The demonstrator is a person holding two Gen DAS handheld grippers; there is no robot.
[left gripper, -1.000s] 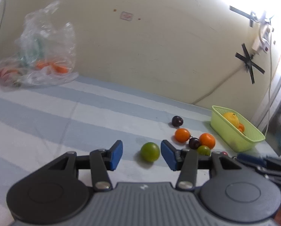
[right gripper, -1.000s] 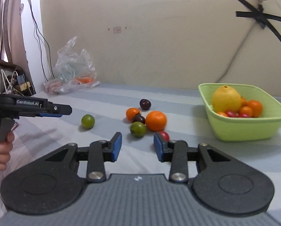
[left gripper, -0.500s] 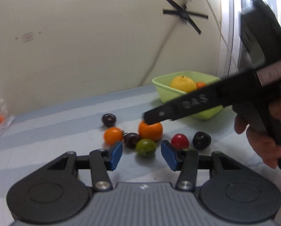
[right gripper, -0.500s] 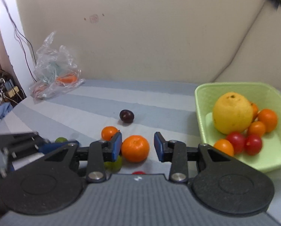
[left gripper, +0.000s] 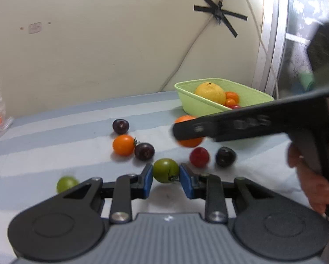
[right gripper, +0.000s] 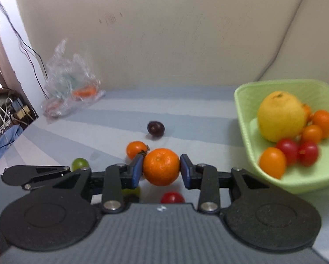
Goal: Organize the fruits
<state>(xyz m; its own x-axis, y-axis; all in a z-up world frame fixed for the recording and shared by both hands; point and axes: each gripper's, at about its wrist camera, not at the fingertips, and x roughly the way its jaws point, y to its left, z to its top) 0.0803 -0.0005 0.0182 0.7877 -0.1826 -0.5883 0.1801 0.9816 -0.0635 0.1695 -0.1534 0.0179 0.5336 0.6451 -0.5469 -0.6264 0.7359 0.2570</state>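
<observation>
Two grippers each pinch a fruit on the striped blue bed. Left gripper [left gripper: 165, 179] has its blue pads pressed on a dull green tomato [left gripper: 165, 169], low on the sheet near the front edge. Right gripper [right gripper: 161, 169] has its jaws closing on a mandarin [right gripper: 161, 166], both pads touching its sides. Around them lie a small orange tomato [left gripper: 123, 144], touching a dark plum [left gripper: 144, 151], another plum [left gripper: 120, 125] farther back toward the wall, a red tomato [left gripper: 199, 156] beside a black plum [left gripper: 225, 156], and a lime-green fruit [left gripper: 66, 183] apart at the left. Near the bed's right edge stands a green basket [right gripper: 243, 110] holding a big yellow citrus [right gripper: 281, 115], small orange fruits and red tomatoes. A clear plastic bag [right gripper: 69, 85] sits at the back left corner by the wall. From the left view a hand [left gripper: 314, 176] grips the right gripper's handle; its side lettering is too blurred to read. No other writing is legible.
</observation>
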